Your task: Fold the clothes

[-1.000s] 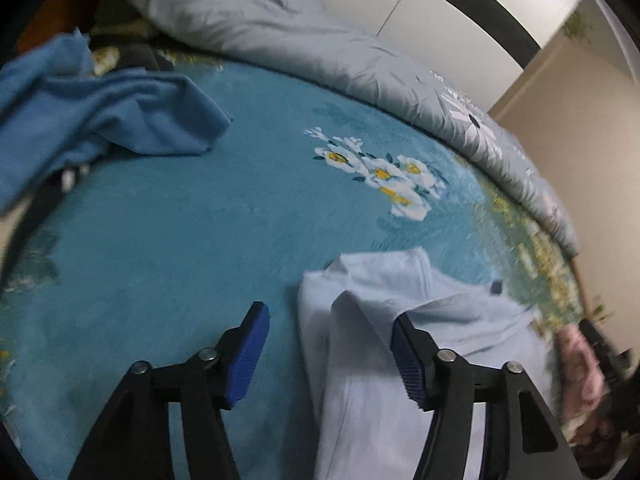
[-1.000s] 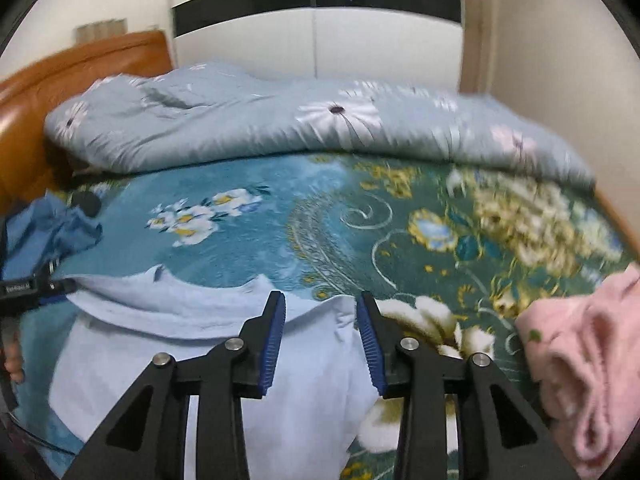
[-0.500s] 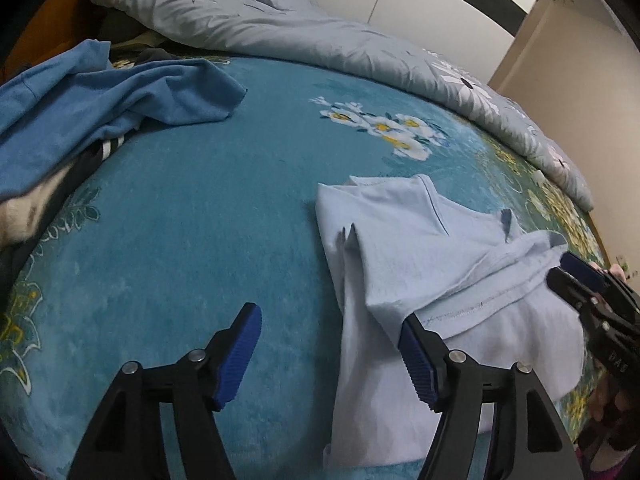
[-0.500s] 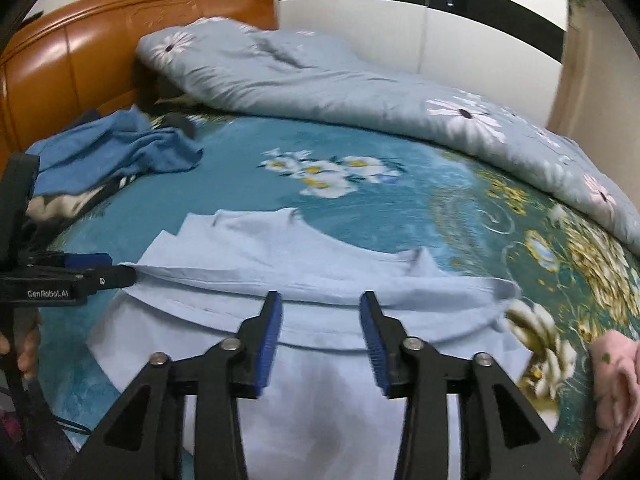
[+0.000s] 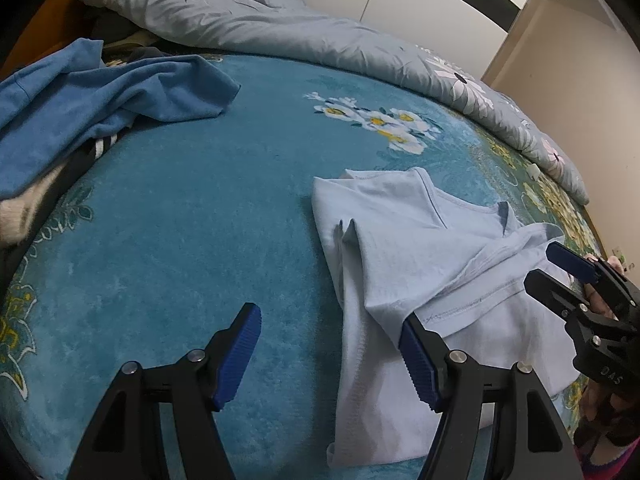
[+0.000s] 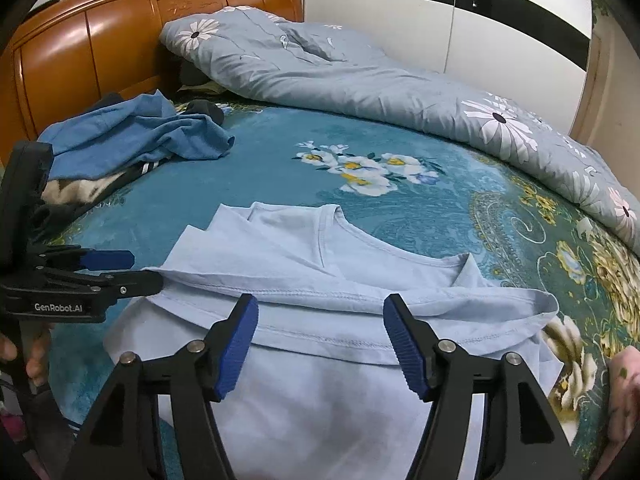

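A light blue T-shirt (image 5: 400,248) lies on the bed, its bottom hem folded up over the body toward the collar; it also shows in the right wrist view (image 6: 320,280). My left gripper (image 5: 332,356) is open and empty, with its right finger at the shirt's left edge. My right gripper (image 6: 320,340) is open and empty just above the folded hem. Each gripper appears in the other's view, the right one (image 5: 560,268) at the shirt's right edge, the left one (image 6: 120,272) at its left edge.
A pile with a blue garment (image 6: 132,132) lies at the bed's left. A grey floral duvet (image 6: 360,76) runs along the far side, by the wooden headboard (image 6: 80,52). A pink garment (image 6: 624,380) lies at the right. The teal floral blanket (image 5: 180,220) covers the bed.
Both grippers have let go of the shirt's hem after laying it over the body. The right gripper's jaws have opened wider. Both have drawn back a little.
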A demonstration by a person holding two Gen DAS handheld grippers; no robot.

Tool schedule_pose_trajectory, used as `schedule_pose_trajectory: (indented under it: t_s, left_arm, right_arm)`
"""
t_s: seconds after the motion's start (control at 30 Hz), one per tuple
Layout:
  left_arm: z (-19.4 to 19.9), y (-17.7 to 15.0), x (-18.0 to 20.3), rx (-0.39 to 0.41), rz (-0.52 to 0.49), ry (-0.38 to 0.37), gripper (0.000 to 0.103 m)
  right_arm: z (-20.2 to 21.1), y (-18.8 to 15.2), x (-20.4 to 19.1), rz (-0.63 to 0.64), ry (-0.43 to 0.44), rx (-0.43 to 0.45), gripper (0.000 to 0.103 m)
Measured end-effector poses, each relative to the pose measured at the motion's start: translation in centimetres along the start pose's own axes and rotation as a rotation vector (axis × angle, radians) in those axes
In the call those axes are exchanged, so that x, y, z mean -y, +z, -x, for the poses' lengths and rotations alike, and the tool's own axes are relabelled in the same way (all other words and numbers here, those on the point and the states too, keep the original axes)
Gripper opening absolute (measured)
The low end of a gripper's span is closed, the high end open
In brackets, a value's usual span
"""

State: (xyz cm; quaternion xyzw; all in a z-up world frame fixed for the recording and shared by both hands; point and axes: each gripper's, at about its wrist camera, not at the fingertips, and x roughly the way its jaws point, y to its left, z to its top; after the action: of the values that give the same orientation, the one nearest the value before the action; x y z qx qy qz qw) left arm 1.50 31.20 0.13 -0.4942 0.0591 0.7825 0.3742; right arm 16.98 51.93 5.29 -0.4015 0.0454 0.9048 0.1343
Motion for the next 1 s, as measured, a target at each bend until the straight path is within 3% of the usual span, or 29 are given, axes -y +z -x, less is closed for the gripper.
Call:
schedule_pose_trajectory:
  t_s: [0.37, 0.43, 0.47, 0.57, 0.73, 1.0]
  left_arm:
    - [-1.1, 2.8, -0.1, 0.023, -0.010, -0.022, 0.071]
    - [-1.3, 3.5, -0.2, 0.030, -0.013, -0.030, 0.059]
    - [-1.5, 3.8, -0.2, 0.033, -0.014, -0.033, 0.049]
    - [-1.8, 4.9, -0.2, 0.042, -0.016, -0.045, 0.031]
    - [-4.6, 8.7, -1.0, -0.010, 0.059, -0.099, 0.029]
    - [-10.1, 12.7, -3.4, -0.155, 0.266, -0.208, 0.030]
  right_arm:
    - [0.0, -0.4, 2.0, -0.029, 0.033, -0.018, 0.067]
    - [0.2, -0.6, 4.7, -0.081, 0.031, -0.026, 0.067]
    - [0.3, -0.7, 6.6, -0.127, 0.011, -0.028, 0.067]
    - [0.2, -1.2, 12.5, -0.245, -0.086, -0.037, 0.067]
    - [-1.2, -2.2, 19.6, -0.373, -0.072, -0.086, 0.067]
    - [-5.8, -2.3, 22.4, -0.443, 0.023, -0.162, 0.063]
